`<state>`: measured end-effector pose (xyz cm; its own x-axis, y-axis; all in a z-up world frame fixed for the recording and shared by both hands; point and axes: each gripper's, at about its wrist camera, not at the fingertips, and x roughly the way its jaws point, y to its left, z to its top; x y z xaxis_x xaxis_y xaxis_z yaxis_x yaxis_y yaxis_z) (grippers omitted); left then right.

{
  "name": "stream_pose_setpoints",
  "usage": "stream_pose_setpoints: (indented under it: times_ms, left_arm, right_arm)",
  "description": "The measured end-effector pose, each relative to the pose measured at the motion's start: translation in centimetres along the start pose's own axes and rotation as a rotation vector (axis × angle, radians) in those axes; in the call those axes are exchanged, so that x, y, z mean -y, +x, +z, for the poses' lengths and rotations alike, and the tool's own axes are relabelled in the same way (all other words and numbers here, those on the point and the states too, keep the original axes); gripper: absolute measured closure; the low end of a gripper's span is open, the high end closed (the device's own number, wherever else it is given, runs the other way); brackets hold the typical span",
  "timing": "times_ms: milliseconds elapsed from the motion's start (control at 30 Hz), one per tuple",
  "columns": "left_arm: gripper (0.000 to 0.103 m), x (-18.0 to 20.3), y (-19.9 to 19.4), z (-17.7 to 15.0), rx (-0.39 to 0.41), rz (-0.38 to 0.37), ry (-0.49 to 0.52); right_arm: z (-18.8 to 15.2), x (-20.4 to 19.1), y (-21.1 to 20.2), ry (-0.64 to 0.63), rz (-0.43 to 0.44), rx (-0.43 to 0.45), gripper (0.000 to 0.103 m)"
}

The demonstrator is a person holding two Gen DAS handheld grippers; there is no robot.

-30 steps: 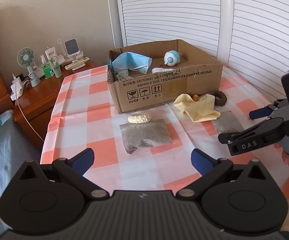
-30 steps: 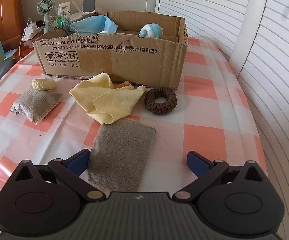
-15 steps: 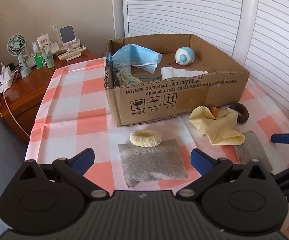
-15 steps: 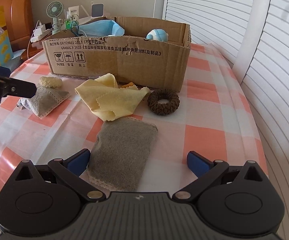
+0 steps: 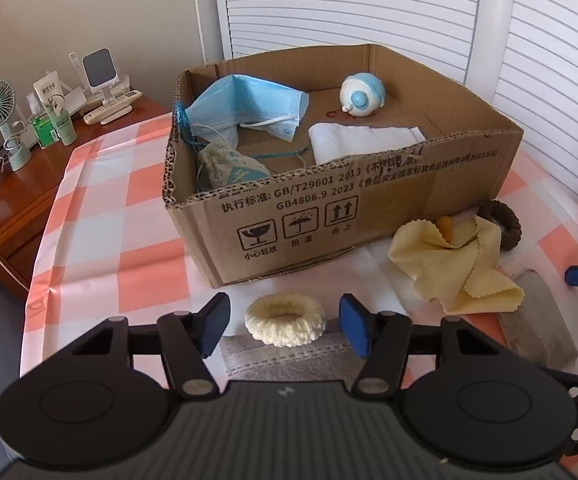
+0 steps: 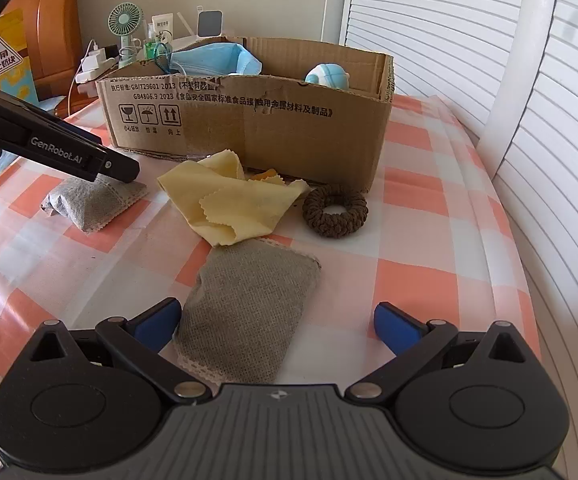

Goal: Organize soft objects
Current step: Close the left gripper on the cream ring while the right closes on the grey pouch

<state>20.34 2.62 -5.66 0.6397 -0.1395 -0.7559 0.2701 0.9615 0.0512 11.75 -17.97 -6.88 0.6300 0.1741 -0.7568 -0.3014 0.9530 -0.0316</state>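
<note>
Left gripper [image 5: 285, 326] is low over the tabletop [image 5: 101, 240], jaws spread wide, and the cream knitted ring [image 5: 285, 319] sits right between the blue pads, one on each side, neither quite touching as far as I can see. The ring lies on the far edge of a grey sachet [image 5: 289, 354], just in front of the cardboard box [image 5: 329, 216]. Looks to me like the pick is on: close on the ring, lift, drop it in the box.

To do this well, I'd say keep the pads level with the ring's middle, not down in the sachet cloth beneath, or both will come up together. Squeeze gently; that ring is soft and will flatten into an oval, which is fine so long as it doesn't squirt out forward. Then lift clear of the box's near wall before moving over it.

Inside the box there's a blue face mask [image 5: 249, 106], a folded white cloth [image 5: 365, 140], a small patterned pouch [image 5: 229, 168] and a round blue-and-white toy [image 5: 363, 96], with bare floor near the middle for a landing spot.

Right gripper [image 6: 277, 320] is also wide open, holding nothing, hanging over the second grey sachet [image 6: 249, 308]. Beyond it lie the yellow cloth [image 6: 233, 204] and the brown ring [image 6: 335, 210], touching nothing but the tabletop, both waiting in front of the box.
</note>
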Motion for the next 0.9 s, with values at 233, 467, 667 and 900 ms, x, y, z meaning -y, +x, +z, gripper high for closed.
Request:
stream_pose_setpoints:
  times_ms: [233, 467, 667, 900]
  left_arm:
    - [0.064, -0.1, 0.4, -0.1, -0.009, -0.02, -0.008]
    - [0.065, -0.3, -0.6, -0.4, 0.015, -0.034, -0.045]
    - [0.065, -0.2, -1.4, -0.6, 0.028, -0.048, -0.05]
    - [0.065, -0.3, -2.2, -0.8, 0.045, -0.063, -0.051]
  right_arm:
    - [-0.1, 0.0, -0.1, -0.002, 0.0, 0.008, 0.0]
    - [-0.1, -1.0, -0.2, -0.027, 0.037, 0.013, 0.0]
    - [0.2, -3.2, 0.1, -0.08, 0.119, 0.026, 0.0]
    - [1.0, -3.8, 0.1, -0.094, 0.139, 0.036, 0.015]
